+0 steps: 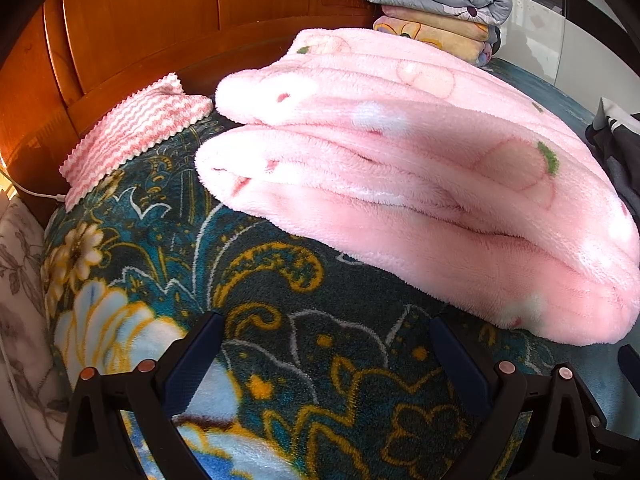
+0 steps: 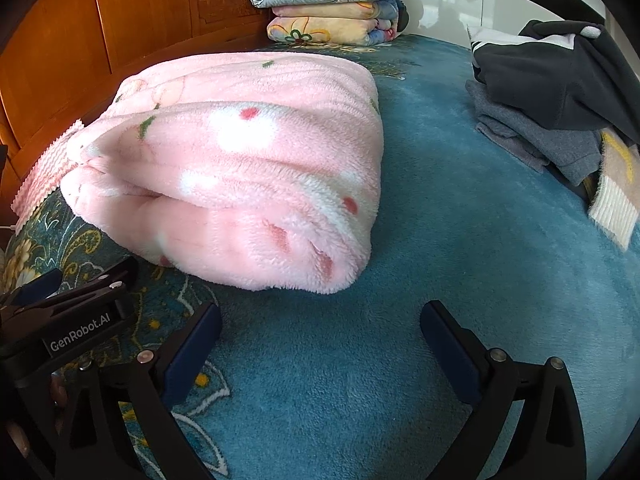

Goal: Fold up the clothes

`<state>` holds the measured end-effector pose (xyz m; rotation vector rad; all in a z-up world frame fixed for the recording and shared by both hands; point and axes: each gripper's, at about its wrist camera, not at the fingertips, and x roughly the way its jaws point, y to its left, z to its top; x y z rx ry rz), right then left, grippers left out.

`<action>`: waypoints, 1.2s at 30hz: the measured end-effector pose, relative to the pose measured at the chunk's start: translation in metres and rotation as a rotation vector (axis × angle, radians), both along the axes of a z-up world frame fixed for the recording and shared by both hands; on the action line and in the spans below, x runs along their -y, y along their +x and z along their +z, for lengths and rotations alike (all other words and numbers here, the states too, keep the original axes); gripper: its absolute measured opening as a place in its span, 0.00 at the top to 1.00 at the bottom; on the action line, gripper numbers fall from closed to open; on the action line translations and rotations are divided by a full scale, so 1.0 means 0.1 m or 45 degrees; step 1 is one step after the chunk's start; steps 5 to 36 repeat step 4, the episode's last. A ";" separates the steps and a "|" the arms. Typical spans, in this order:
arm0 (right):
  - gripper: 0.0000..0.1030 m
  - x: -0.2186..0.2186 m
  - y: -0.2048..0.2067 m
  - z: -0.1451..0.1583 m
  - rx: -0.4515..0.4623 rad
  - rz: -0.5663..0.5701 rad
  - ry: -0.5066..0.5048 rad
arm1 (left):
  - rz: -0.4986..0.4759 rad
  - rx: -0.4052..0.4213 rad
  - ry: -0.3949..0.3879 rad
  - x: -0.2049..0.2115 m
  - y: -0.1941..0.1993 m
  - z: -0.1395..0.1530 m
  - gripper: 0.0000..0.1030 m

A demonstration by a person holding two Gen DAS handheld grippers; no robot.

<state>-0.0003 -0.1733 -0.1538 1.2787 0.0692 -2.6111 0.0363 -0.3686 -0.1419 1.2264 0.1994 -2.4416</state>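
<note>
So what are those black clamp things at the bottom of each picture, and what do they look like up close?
They are two handheld grippers. The left gripper and right gripper look alike: black plastic frames with triangular cut-outs, two fingers lined with dark blue ribbed pads, and round metal pins at the joints. Seen from the right, the left one carries white "GenRobot.AI" lettering on its side.

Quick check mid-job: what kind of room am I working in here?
Most likely a bedroom, working on a bed. A wooden headboard stands behind, a floral teal bed cover spreads underneath, and folded quilts are stacked at the back beyond the folded pink fleece blanket.
</note>
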 end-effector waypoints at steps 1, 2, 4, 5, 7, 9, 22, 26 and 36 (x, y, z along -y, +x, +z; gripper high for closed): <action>0.02 0.00 0.00 0.00 0.000 0.000 -0.001 | 0.000 0.000 0.000 0.00 0.00 0.00 0.00; 0.02 0.00 -0.01 0.00 0.000 0.001 0.000 | -0.001 0.000 0.001 0.00 0.00 0.00 0.00; 0.02 0.00 -0.02 0.00 0.000 0.001 0.001 | -0.002 -0.001 0.001 0.01 0.00 0.01 0.00; 0.02 0.00 -0.02 0.00 0.000 0.001 0.001 | -0.002 -0.001 0.001 0.01 0.00 0.01 0.00; 0.02 0.00 -0.02 0.00 0.000 0.001 0.001 | -0.002 -0.001 0.001 0.01 0.00 0.01 0.00; 0.02 0.00 -0.02 0.00 0.000 0.001 0.001 | -0.002 -0.001 0.001 0.01 0.00 0.01 0.00; 0.02 0.00 -0.02 0.00 0.000 0.001 0.001 | -0.002 -0.001 0.001 0.01 0.00 0.01 0.00; 0.02 0.00 -0.02 0.00 0.000 0.001 0.001 | -0.002 -0.001 0.001 0.01 0.00 0.01 0.00; 0.02 0.00 -0.02 0.00 0.000 0.001 0.001 | -0.002 -0.001 0.001 0.01 0.00 0.01 0.00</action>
